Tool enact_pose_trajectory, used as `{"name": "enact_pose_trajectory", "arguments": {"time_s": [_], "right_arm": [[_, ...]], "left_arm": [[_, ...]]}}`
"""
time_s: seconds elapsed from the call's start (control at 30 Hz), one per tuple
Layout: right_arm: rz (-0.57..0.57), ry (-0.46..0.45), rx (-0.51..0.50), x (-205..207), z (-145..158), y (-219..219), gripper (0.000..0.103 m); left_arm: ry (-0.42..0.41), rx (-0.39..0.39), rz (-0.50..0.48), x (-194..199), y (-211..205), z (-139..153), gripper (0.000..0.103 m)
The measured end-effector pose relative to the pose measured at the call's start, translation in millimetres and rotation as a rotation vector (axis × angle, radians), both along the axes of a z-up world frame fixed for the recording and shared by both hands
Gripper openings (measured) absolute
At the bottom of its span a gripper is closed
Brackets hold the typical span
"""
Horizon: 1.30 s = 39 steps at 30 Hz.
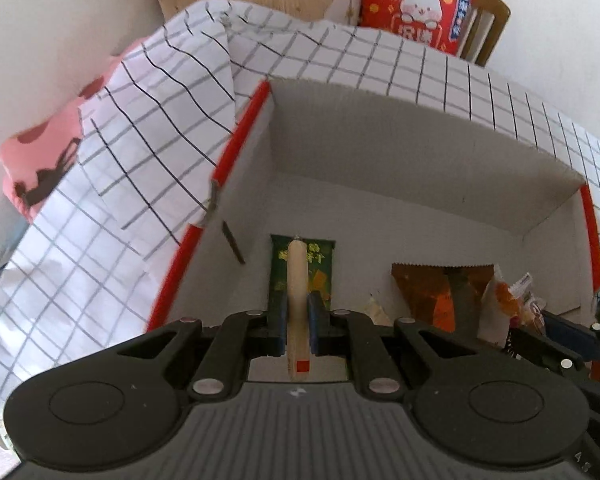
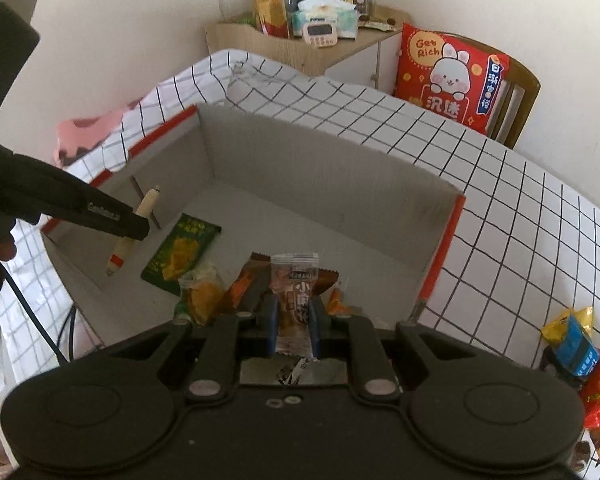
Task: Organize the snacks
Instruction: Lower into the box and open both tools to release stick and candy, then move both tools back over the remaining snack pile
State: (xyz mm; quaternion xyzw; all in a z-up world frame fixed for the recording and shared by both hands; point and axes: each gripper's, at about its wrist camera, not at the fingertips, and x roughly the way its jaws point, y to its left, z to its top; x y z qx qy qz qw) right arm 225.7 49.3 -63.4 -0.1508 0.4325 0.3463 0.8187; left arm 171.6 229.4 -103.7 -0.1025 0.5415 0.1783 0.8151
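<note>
Left wrist view: left gripper [image 1: 296, 320] clamped on a tan stick snack [image 1: 296, 280], long axis along the fingers, over the box [image 1: 420, 168]; right gripper [image 2: 294, 320] grips a clear packet [image 2: 296, 292], probably nearer the pile.

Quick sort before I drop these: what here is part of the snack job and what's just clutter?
Job: sausage stick in left gripper; clear snack packet in right gripper; cardboard box; green packet; loose snacks.
Clutter: red cushion; timer; tissues.
</note>
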Motion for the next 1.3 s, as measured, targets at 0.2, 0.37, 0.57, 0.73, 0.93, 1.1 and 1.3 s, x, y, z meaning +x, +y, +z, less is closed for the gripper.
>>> {"name": "enact_pose_trajectory", "arguments": {"time_s": [0.2, 0.37, 0.57, 0.73, 0.93, 1.1, 1.3], "right_arm": [[0.006, 0.014, -0.02, 2, -8, 4, 0.014], [0.015, 0.019, -0.036, 2, -13, 8, 0.015], [0.02, 0.015, -0.046, 0, -15, 10, 0.018], [0.015, 0.013, -0.037, 0, -11, 9, 0.024], [-0.001, 0.019, -0.017, -1, -6, 2, 0.031], [-0.017, 0.023, 0.025, -5, 3, -4, 0.041], [-0.035, 0.015, 0.071, -11, 18, -14, 0.05]], "left_arm": [[0.04, -0.017, -0.028, 8, -8, -17, 0.01], [0.082, -0.024, -0.065, 12, -15, -30, 0.011], [0.079, -0.036, -0.062, 11, -15, -36, 0.011], [0.051, -0.048, -0.053, 5, -12, -31, 0.011], [0.002, -0.07, -0.047, -7, -6, -20, 0.012], [-0.05, -0.075, -0.05, -17, -5, -6, 0.02], [-0.118, -0.072, -0.056, -29, -6, 13, 0.026]]}}
